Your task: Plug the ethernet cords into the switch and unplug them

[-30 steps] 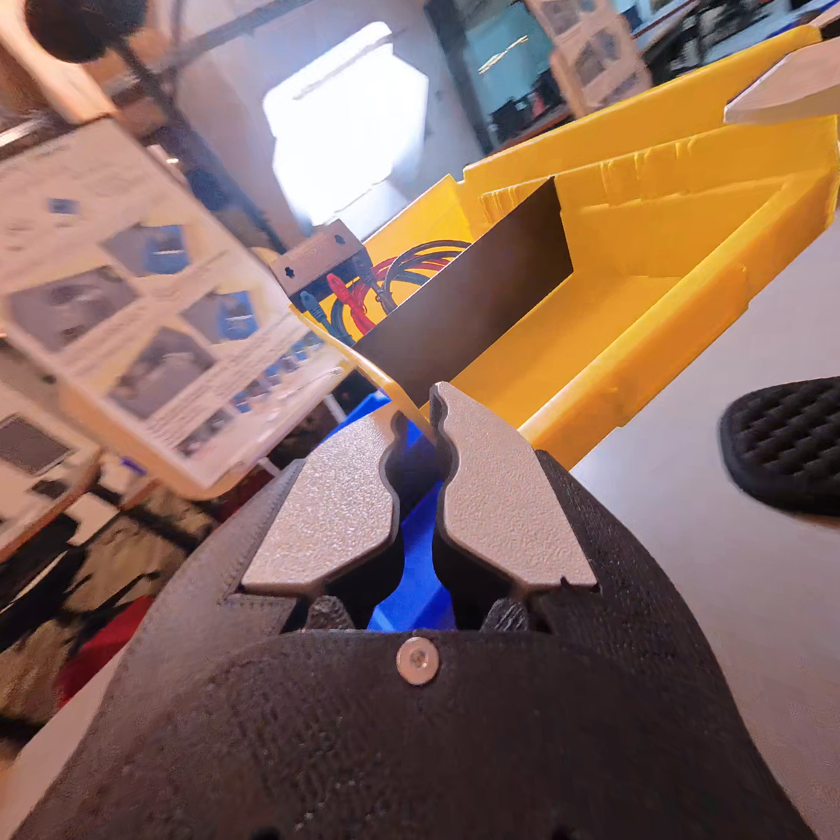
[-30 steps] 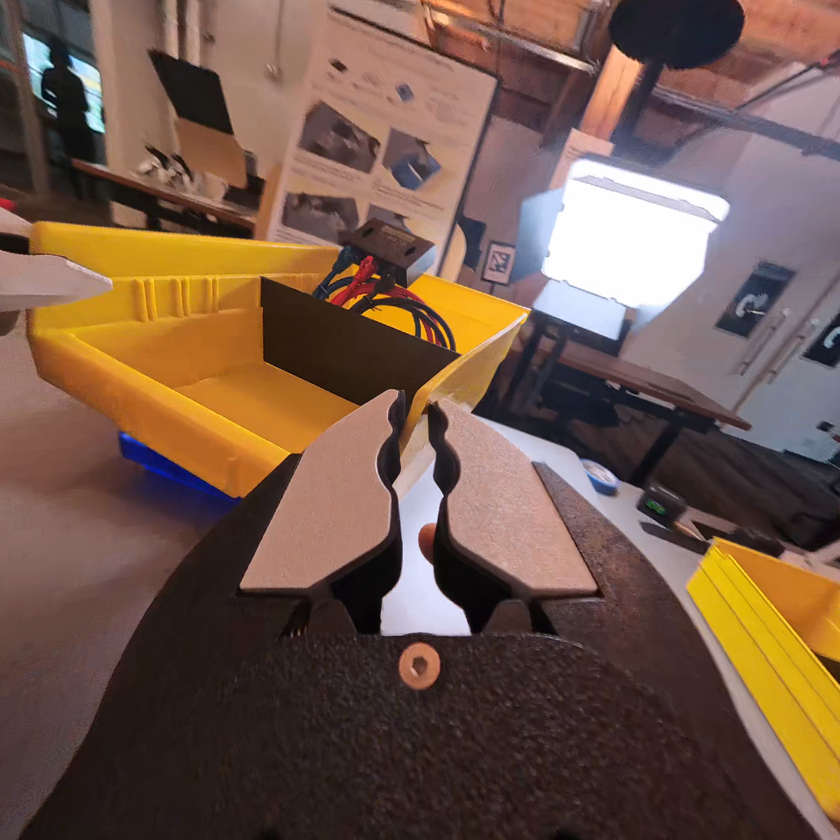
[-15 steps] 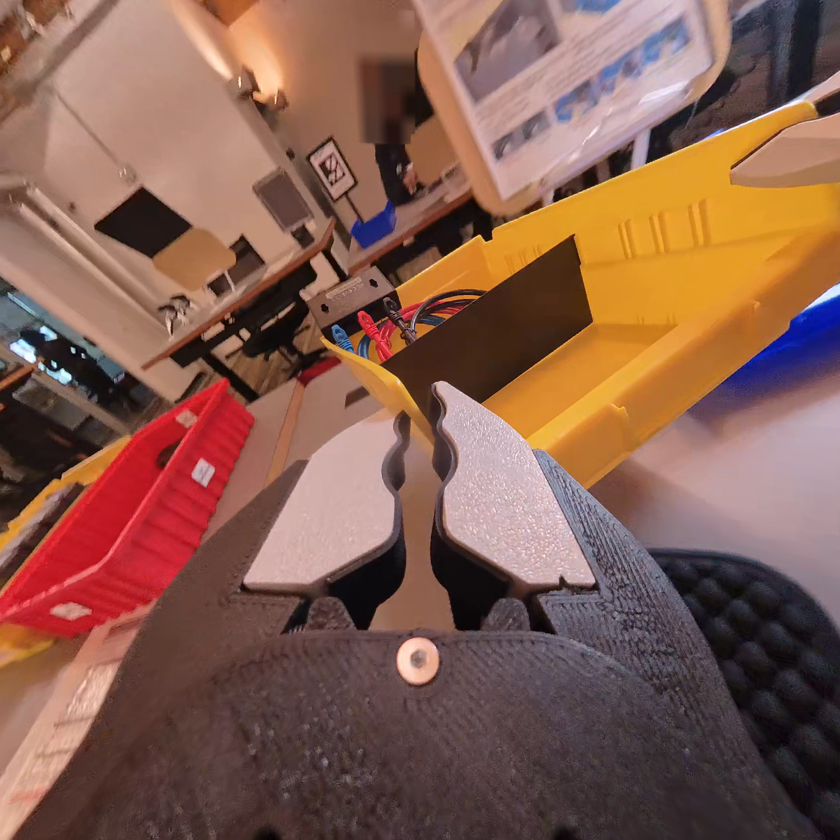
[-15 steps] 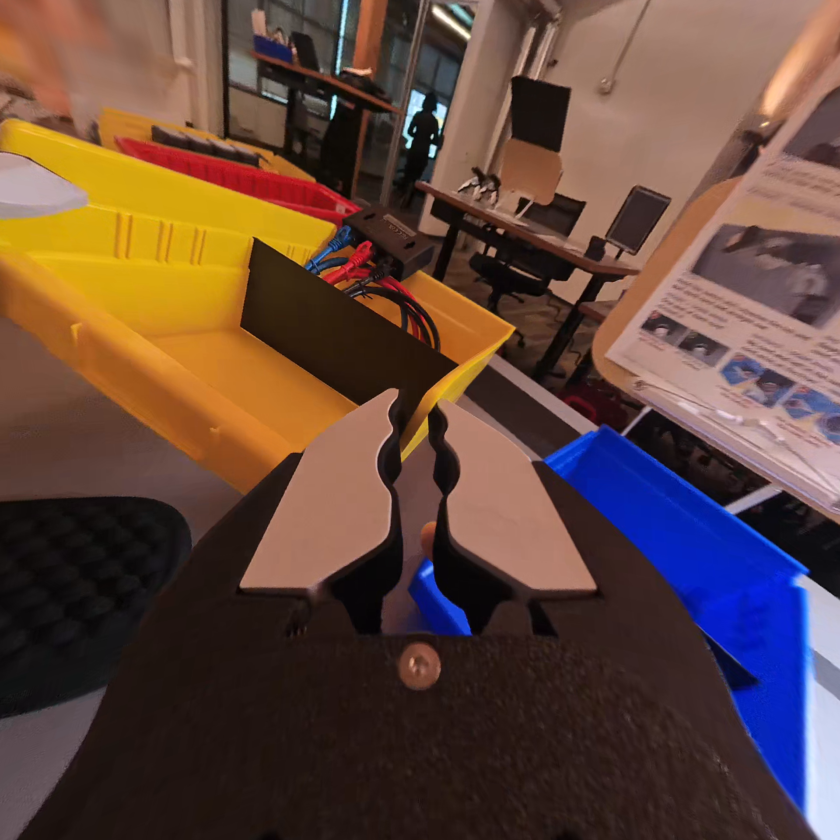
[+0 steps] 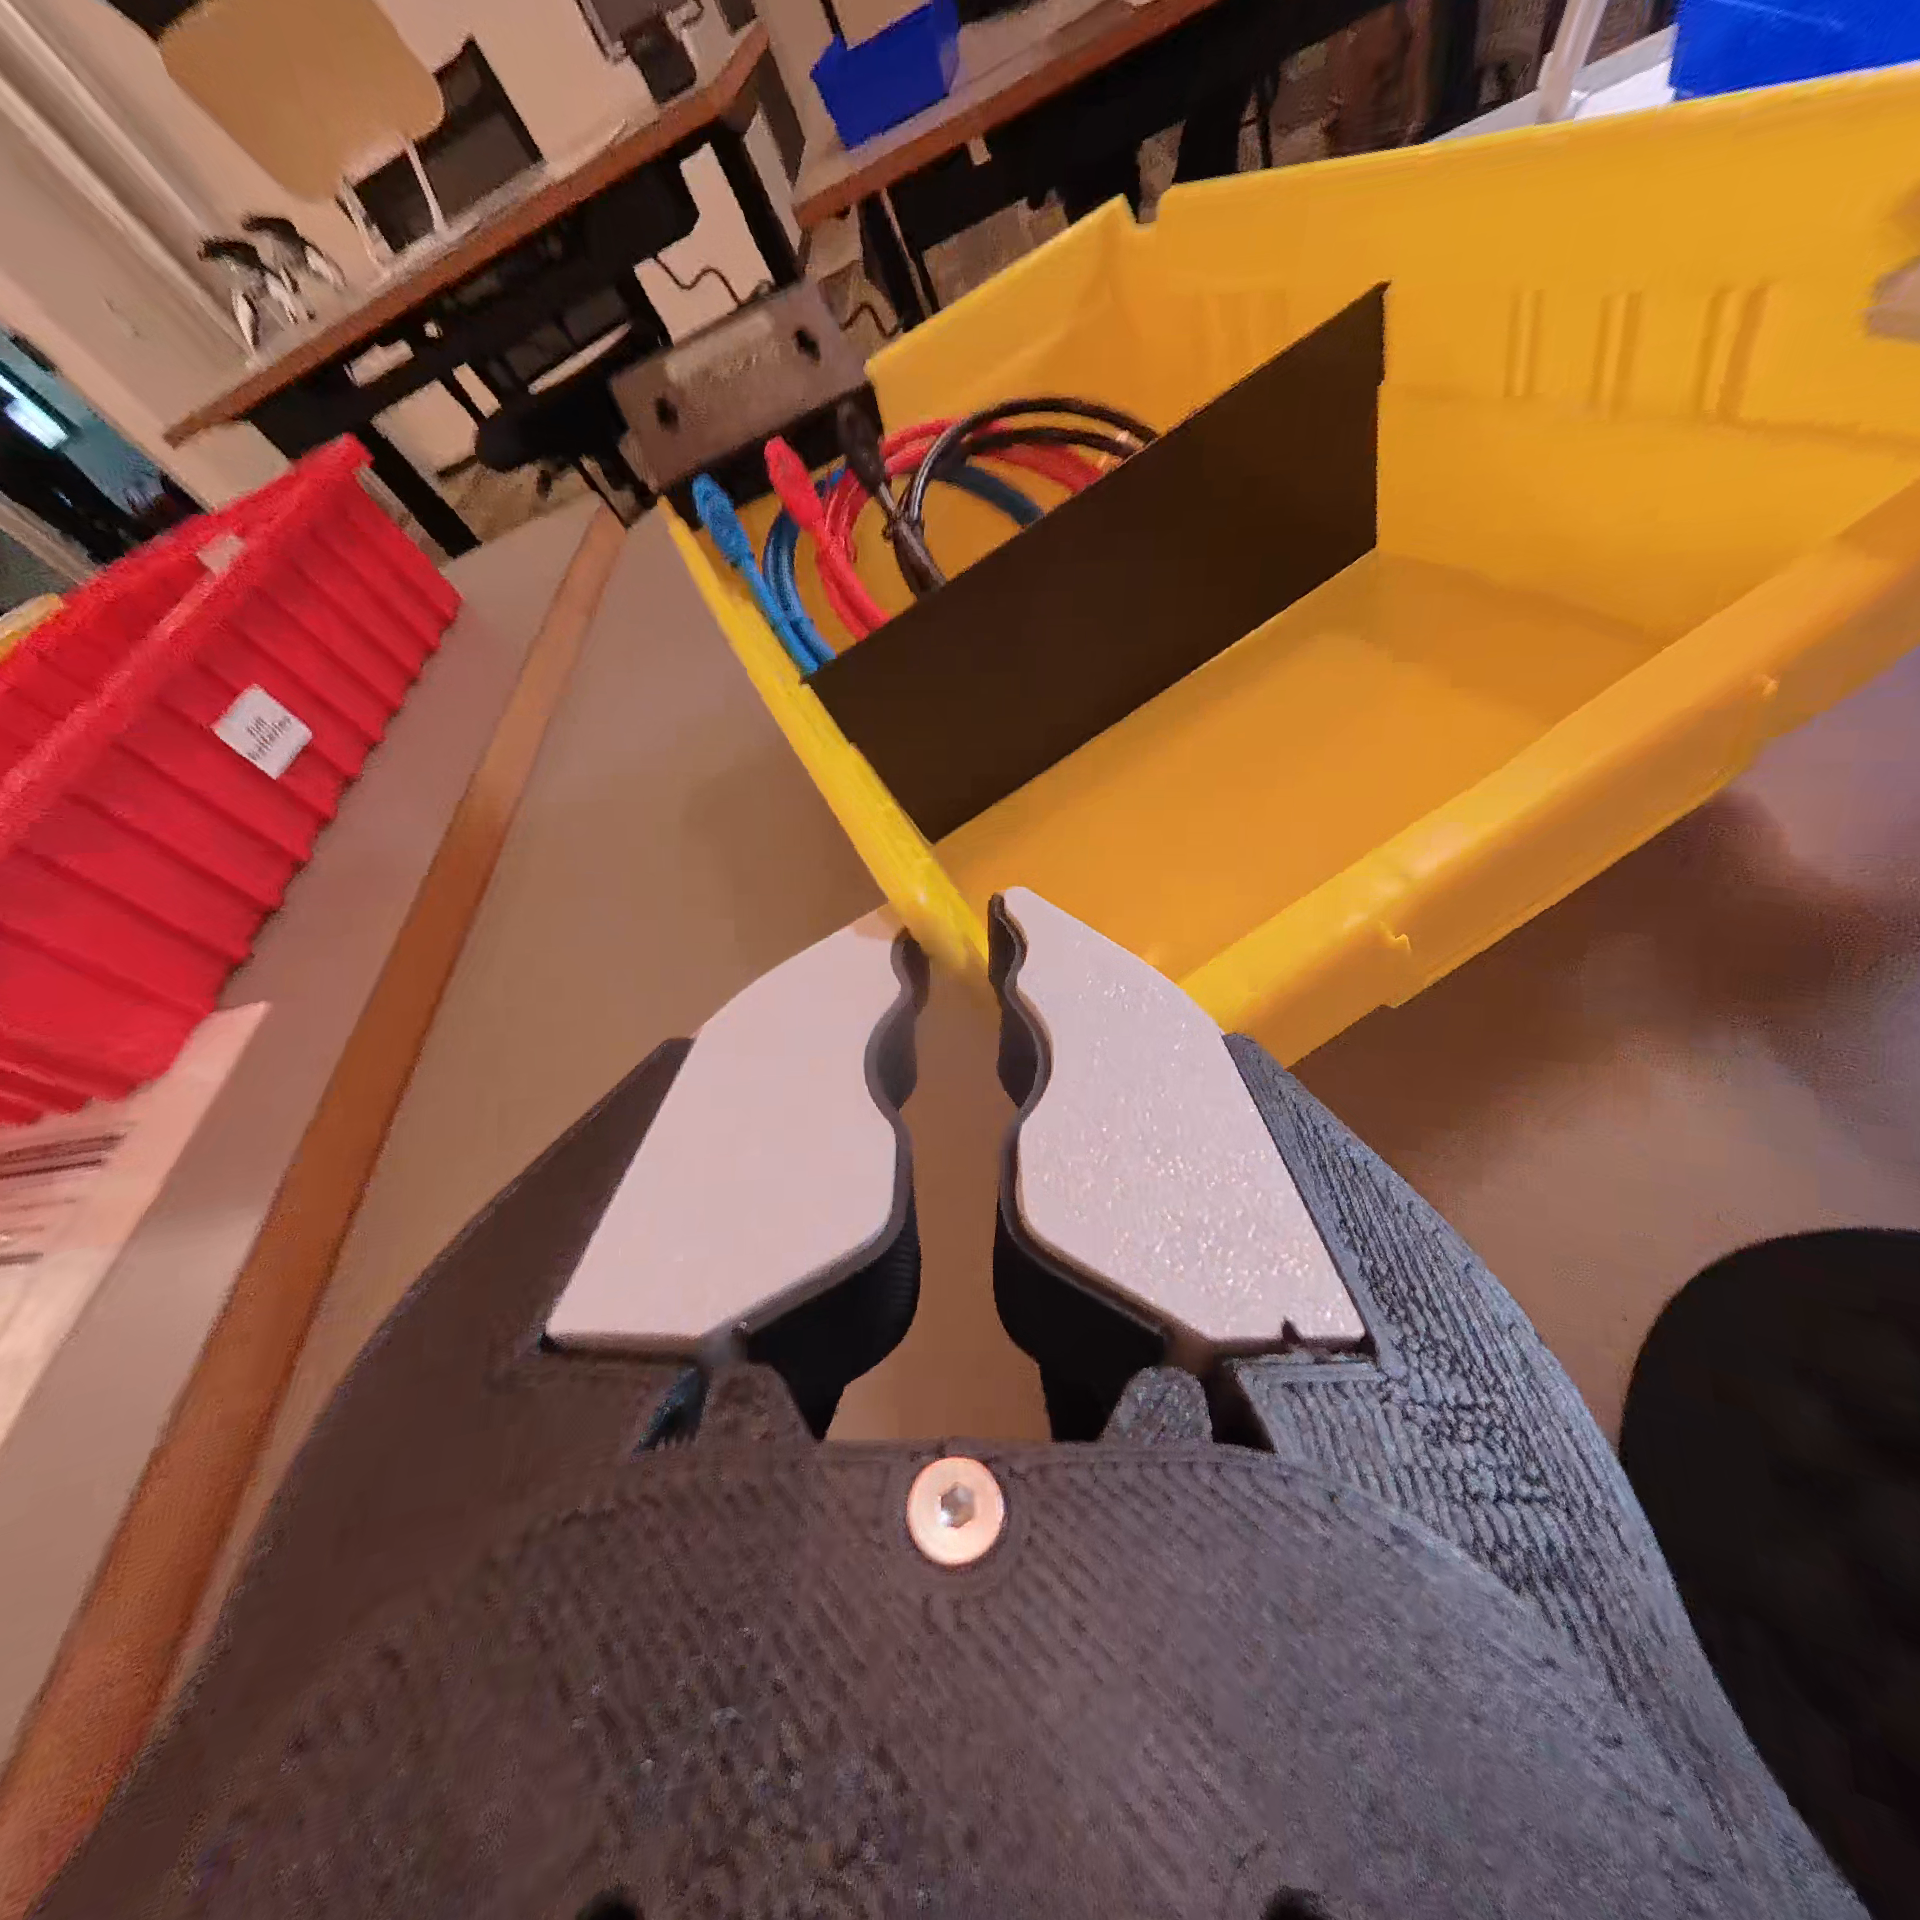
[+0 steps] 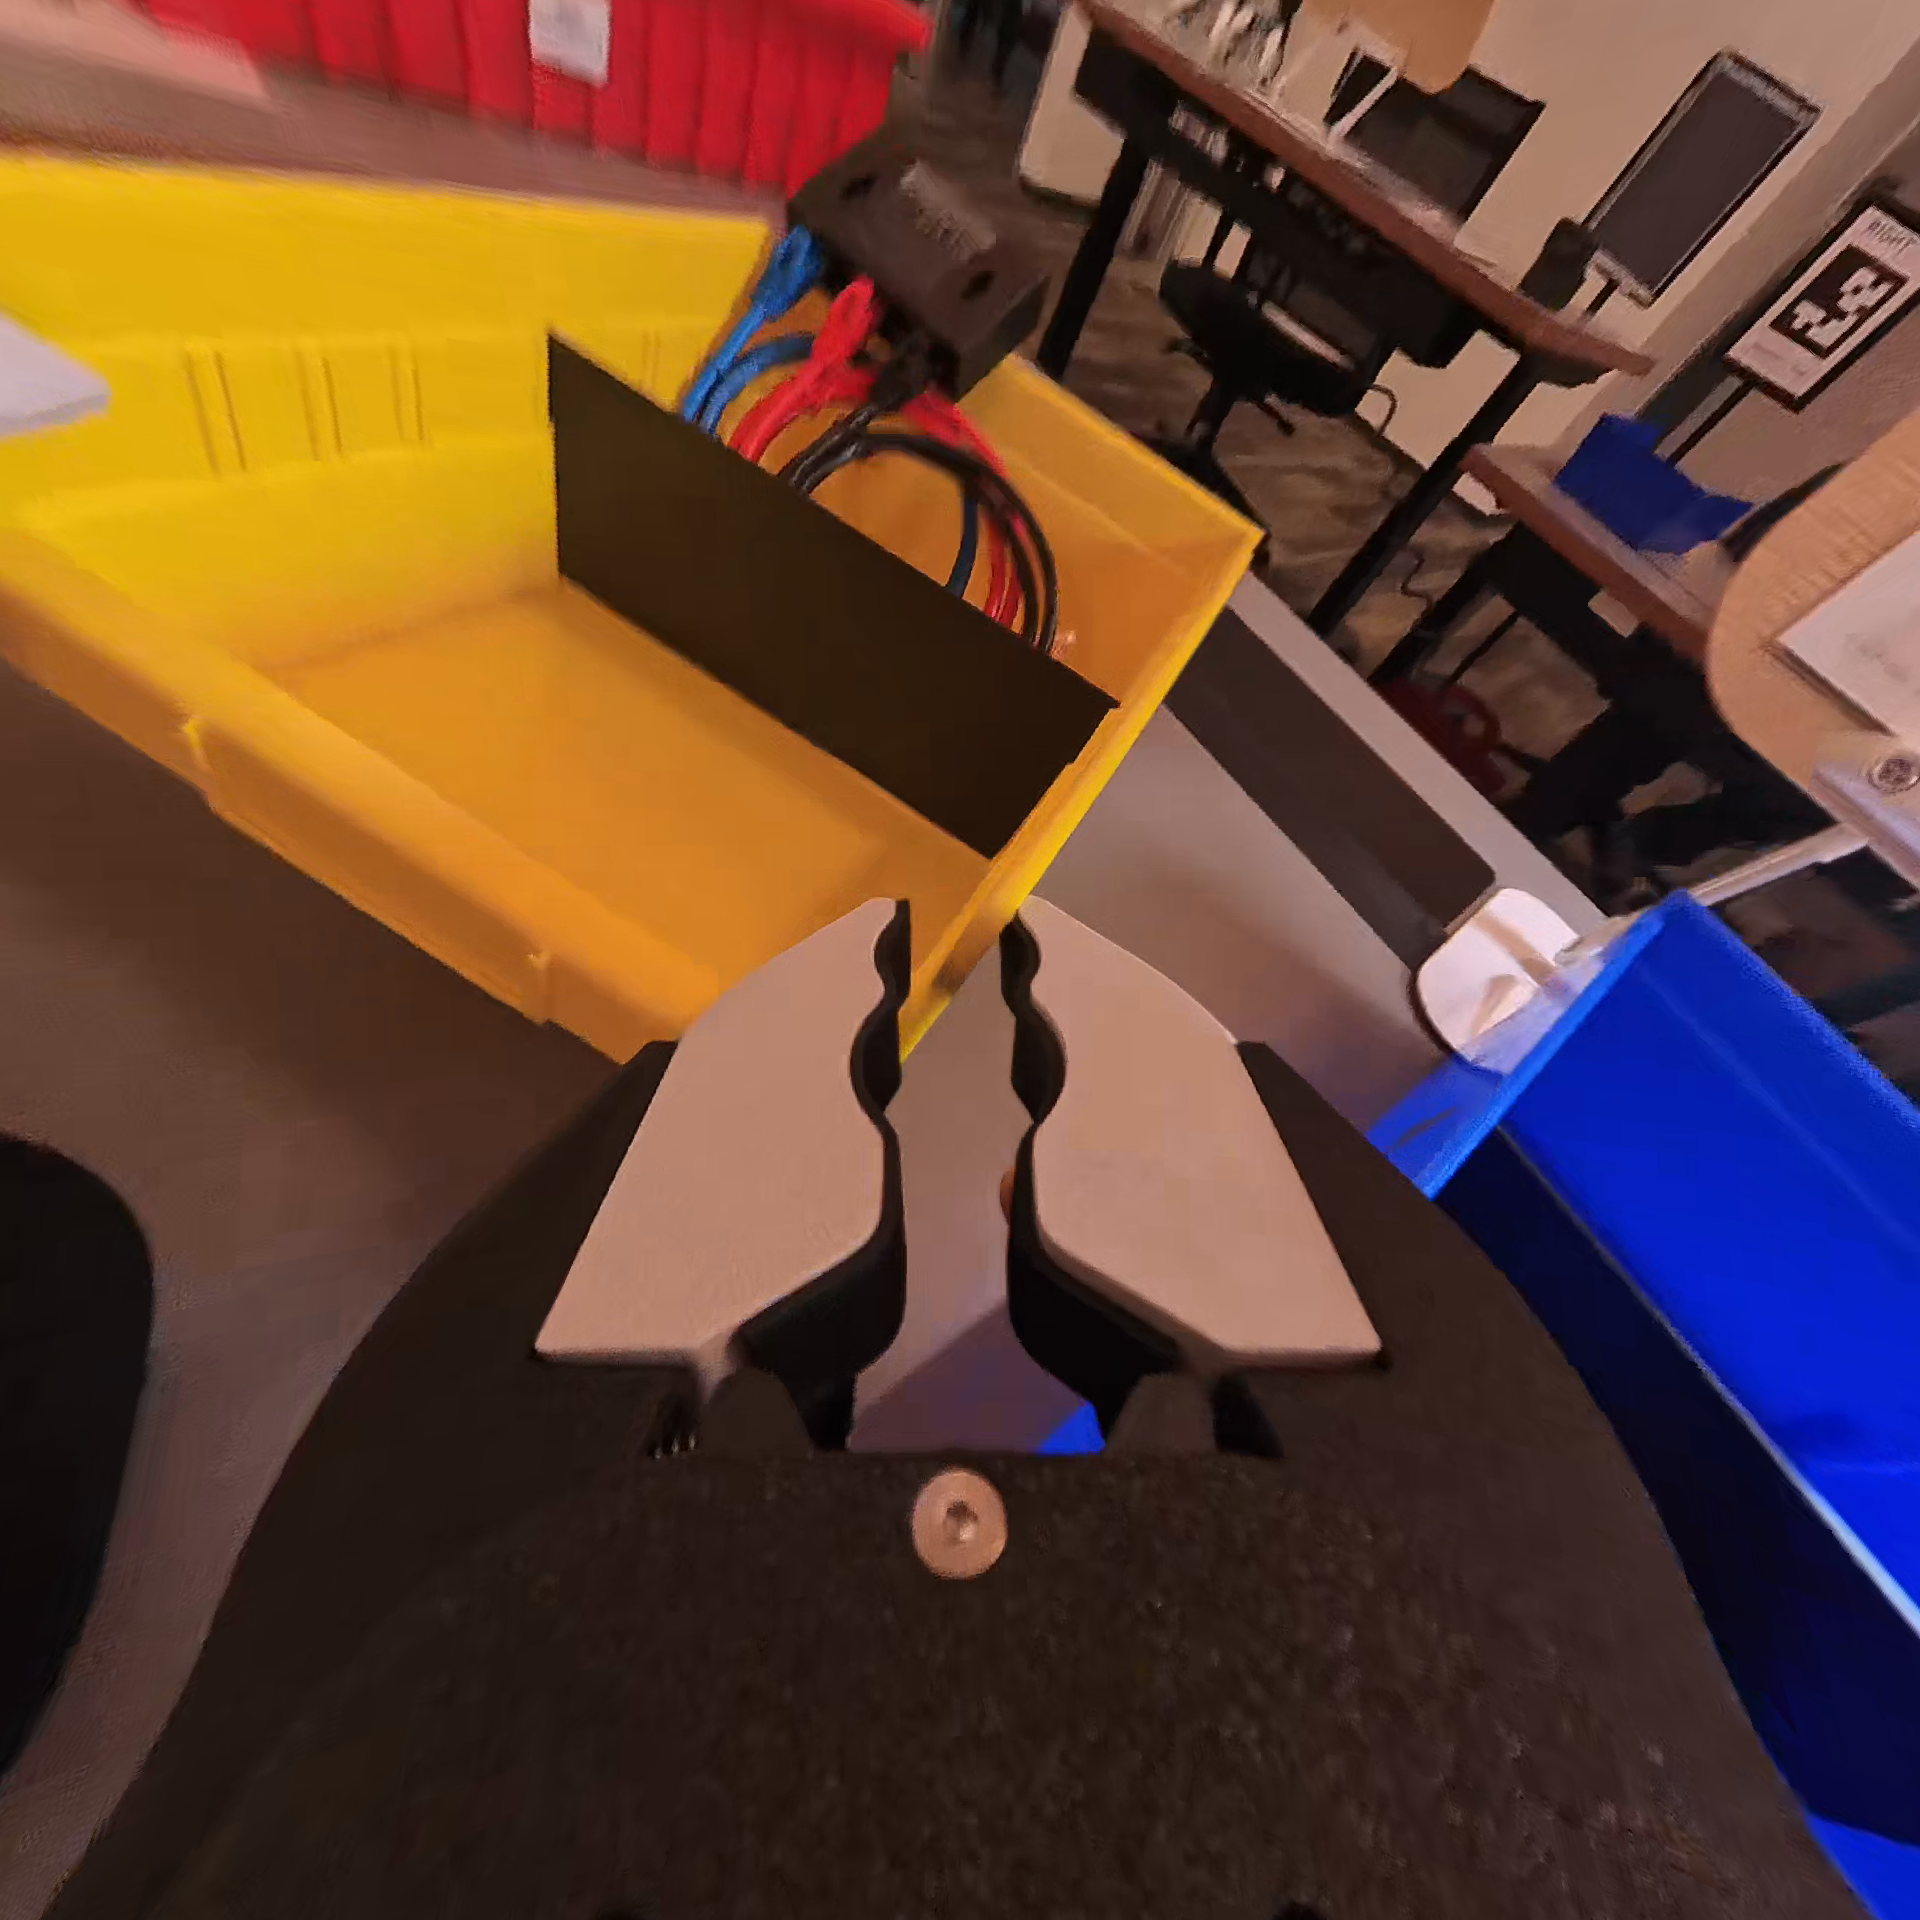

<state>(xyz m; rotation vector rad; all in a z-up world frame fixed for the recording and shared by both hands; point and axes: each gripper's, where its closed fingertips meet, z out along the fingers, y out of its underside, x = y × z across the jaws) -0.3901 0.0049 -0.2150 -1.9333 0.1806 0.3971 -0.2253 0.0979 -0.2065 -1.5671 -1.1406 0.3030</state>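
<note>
A yellow bin (image 5: pixel 1455 883) with a black divider (image 5: pixel 1122 623) fills the middle of both views. A black switch (image 5: pixel 738 384) sits on the rim of its far compartment. Blue, red and black ethernet cords (image 5: pixel 831 540) coil there, their plugs reaching up to the switch. My left gripper (image 5: pixel 951 935) is shut on the bin's near wall edge. In the right wrist view my right gripper (image 6: pixel 956 925) is shut on the bin's (image 6: pixel 416 748) wall edge, with the switch (image 6: pixel 925 260) and cords (image 6: pixel 831 416) beyond the divider (image 6: pixel 790 613).
A red ribbed bin (image 5: pixel 156 748) stands to the left on the table, whose wooden edge (image 5: pixel 416 935) runs alongside. A blue bin (image 6: pixel 1714 1195) lies close on the right. A black dimpled pad (image 5: pixel 1766 1507) lies near. Desks and chairs stand behind. There is about 20 centimeters between the tips of the two grippers.
Both grippers and the yellow bin have swung round together. The poster board and bright window have left the views. The red bin and the blue bin have come in and drawn closer.
</note>
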